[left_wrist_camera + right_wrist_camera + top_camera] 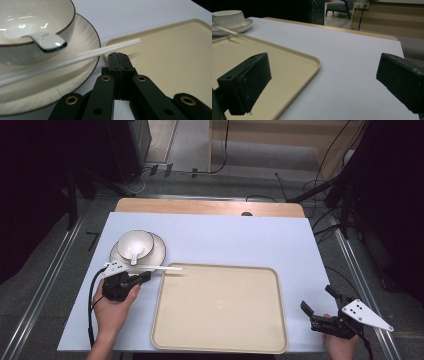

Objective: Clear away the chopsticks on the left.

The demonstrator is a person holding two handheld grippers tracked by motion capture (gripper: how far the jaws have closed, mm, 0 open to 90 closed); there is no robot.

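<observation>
Starting at the left, a bowl (135,241) with a spoon (134,254) in it sits on a plate (159,251) at the table's near-left. Just in front of it the left gripper (145,277) is clenched, its jaws pressed flat together with nothing visible between them. The chopsticks (155,268) lie just past the jaw tips. In the left gripper view the pair (100,51) crosses behind the tips, and I cannot tell whether they touch. Their long axis runs almost straight left to right across the table. The near ends sit by the gripper and the plate's front rim, and the far ends point right, reaching just over the tray (220,266) at its upper-left corner. The step looks like getting the chopsticks onto the tray. To do it well, the jaws would have to open and close square across both sticks near their middle, so the pair stays together and level. The lift should be enough to clear the tray's rim, and the sticks should be set down well inside it. Well apart at the right, the right gripper (316,297) rests released, jaws wide and holding nothing, beside the tray's right edge.
</observation>
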